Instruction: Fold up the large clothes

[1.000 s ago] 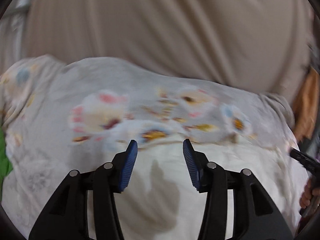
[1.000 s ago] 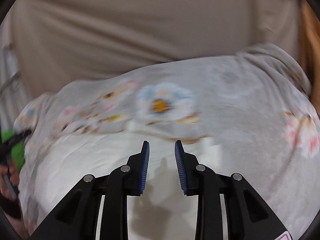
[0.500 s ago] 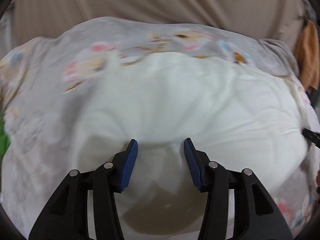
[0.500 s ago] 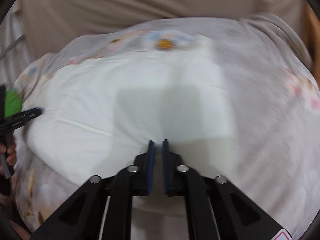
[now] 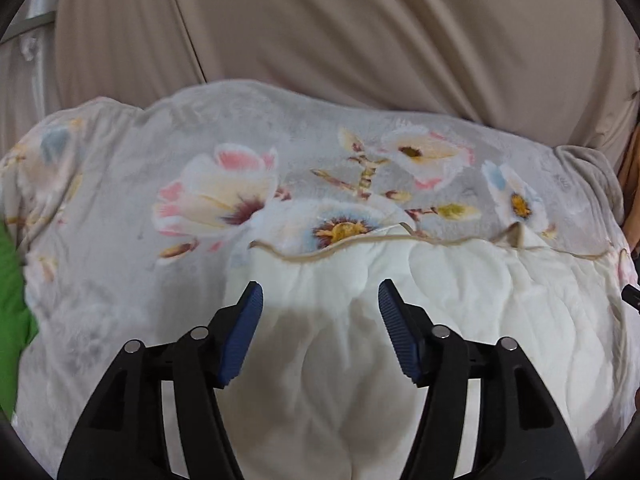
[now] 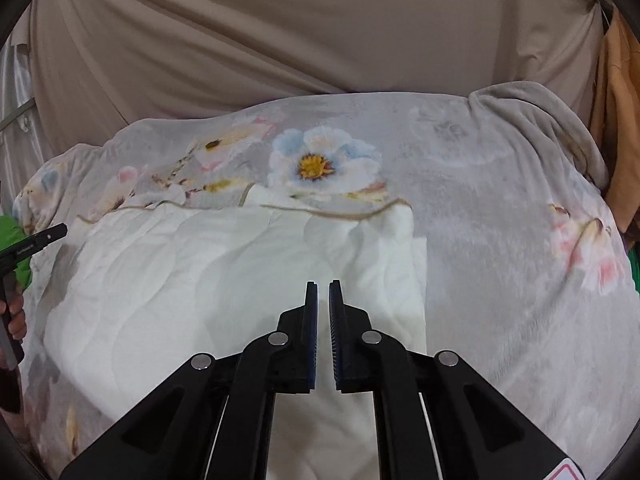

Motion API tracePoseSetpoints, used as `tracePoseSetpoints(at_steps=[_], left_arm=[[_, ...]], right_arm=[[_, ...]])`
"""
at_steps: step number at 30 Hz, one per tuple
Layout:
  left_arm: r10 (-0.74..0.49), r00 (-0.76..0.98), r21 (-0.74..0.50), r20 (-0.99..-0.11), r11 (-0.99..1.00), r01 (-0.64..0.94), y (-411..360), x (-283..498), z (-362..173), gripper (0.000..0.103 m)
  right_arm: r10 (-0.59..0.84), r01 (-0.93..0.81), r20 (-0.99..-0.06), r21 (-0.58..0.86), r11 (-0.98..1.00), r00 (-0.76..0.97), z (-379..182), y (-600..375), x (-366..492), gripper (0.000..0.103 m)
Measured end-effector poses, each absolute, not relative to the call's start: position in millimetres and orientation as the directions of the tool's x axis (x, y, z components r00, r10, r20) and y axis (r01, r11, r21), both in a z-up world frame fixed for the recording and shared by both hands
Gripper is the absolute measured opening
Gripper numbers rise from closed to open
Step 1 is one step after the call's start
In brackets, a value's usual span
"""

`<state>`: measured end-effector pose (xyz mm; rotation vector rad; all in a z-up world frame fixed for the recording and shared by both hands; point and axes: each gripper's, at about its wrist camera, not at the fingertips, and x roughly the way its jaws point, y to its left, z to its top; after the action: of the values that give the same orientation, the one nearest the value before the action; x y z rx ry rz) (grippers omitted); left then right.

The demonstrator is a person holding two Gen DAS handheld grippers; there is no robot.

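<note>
A large grey blanket with a flower print (image 5: 240, 168) lies spread out, with its white quilted underside (image 5: 480, 300) folded over the near part; it also shows in the right wrist view (image 6: 480, 208), white side (image 6: 200, 272). My left gripper (image 5: 320, 304) is open and empty above the white fold. My right gripper (image 6: 324, 292) is nearly shut, a thin gap between the pads, with nothing seen between them, over the white fold near its right edge.
A beige curtain (image 5: 360, 32) hangs behind the blanket. Green cloth (image 5: 12, 304) lies at the left edge. Orange fabric (image 6: 616, 120) hangs at the right. The left gripper's tip and the hand holding it (image 6: 24, 248) show at the left of the right wrist view.
The white fold has been laid down over the floral side. The left gripper stays open. The right gripper has closed from open to nearly shut and pulled back.
</note>
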<state>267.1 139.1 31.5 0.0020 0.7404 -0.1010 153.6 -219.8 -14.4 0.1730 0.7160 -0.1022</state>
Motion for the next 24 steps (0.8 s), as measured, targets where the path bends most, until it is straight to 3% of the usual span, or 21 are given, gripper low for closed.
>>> tracePoseSetpoints(at_steps=[3,6,16,19,21,24], left_arm=[[-0.048,0.673,-0.026,-0.738,0.999,0.042,145,308,-3,0.058],[-0.094,0.653,-0.092,-0.752,0.995,0.037,158,318,-31,0.06],[-0.061,0.687,-0.057,-0.724,0.998,0.028,153,315,-37,0.061],[-0.051,0.71,-0.063,-0.702,0.998,0.009,159,296,-14,0.06],[-0.071,0.743,-0.098,-0.665,0.995,0.007,167,270,10,0.072],[-0.109,0.764,-0.148,-0.636,0.989,0.018,178,232,34,0.089]], right_arm=[[-0.091,0.241,-0.729,0.103,0.965,0.678,-50,-246,201,0.0],[-0.02,0.253,-0.754,0.195,0.948,0.657,-83,-268,214,0.0],[-0.061,0.267,-0.744,0.162,0.95,0.666,-76,-259,209,0.0],[-0.033,0.224,-0.681,0.195,0.955,0.732,-33,-237,188,0.014],[0.033,0.123,-0.636,0.2,0.972,0.771,-4,-206,175,0.014],[0.13,-0.04,-0.646,0.152,0.988,0.752,15,-145,173,0.014]])
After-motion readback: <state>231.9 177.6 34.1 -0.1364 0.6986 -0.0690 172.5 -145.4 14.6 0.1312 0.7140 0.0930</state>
